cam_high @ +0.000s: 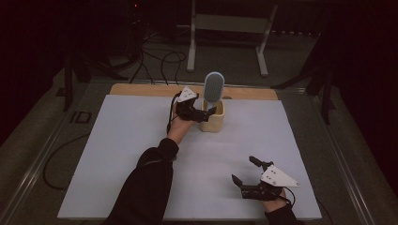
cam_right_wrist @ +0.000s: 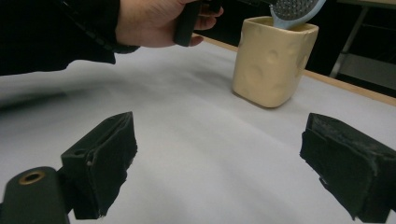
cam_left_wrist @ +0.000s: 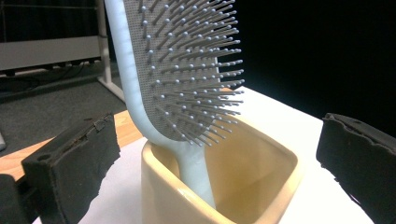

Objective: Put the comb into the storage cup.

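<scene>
White table [cam_high: 117, 154] spans most of high view. Cream cup [cam_high: 212, 118] sits near far edge, centre. Pale blue hairbrush [cam_high: 214, 87] stands handle-down in cup, leaning, bristled head above rim. My left gripper [cam_high: 208, 111] right at cup, jaws wide apart, cup between them, gripping nothing. My right gripper [cam_high: 243, 169] at near right, well apart from cup, jaws spread wide, empty.

No readable text, label, brand, number or sign appears on anything here.
</scene>
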A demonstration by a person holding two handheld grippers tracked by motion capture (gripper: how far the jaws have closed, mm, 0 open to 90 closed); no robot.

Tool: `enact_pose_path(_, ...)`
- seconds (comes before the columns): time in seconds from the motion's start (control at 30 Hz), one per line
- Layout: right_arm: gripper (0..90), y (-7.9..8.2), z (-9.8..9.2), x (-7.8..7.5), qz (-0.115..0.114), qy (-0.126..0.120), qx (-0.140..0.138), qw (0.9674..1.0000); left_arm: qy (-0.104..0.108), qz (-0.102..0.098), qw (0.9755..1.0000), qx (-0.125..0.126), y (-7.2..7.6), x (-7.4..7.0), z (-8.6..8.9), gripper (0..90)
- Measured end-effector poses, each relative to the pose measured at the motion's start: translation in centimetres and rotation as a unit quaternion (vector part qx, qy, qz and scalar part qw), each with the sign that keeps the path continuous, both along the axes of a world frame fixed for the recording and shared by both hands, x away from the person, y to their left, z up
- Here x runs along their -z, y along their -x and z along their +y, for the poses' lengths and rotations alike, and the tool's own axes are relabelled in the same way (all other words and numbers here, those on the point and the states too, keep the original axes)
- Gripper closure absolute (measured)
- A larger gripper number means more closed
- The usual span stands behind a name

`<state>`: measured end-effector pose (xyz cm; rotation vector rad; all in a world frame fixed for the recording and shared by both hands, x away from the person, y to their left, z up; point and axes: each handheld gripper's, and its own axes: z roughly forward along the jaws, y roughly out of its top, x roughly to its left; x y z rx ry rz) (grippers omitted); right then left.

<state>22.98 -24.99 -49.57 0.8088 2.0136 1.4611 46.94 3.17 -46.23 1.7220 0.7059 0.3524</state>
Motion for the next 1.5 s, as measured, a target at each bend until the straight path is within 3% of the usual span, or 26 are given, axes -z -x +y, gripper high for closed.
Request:
enact_pose_path(0.43,10.1,-0.1,0.2,0.0,0.003,0.003,-0.001,1.0,-0.019,0.011,0.9993,0.029,1.0,-0.4,1.9,0.0)
enact_pose_path(0.93,10.1,-0.4,0.2,0.2,0.006,0.003,0.001,1.0,-0.029,0.003,0.9981,0.055,3.1,-1.5,5.1,0.0)
enact_pose_path(1.5,10.1,-0.5,0.5,0.2,0.007,0.011,-0.002,0.9999,-0.045,0.01,0.9973,0.057,5.7,-2.3,9.6,0.0)
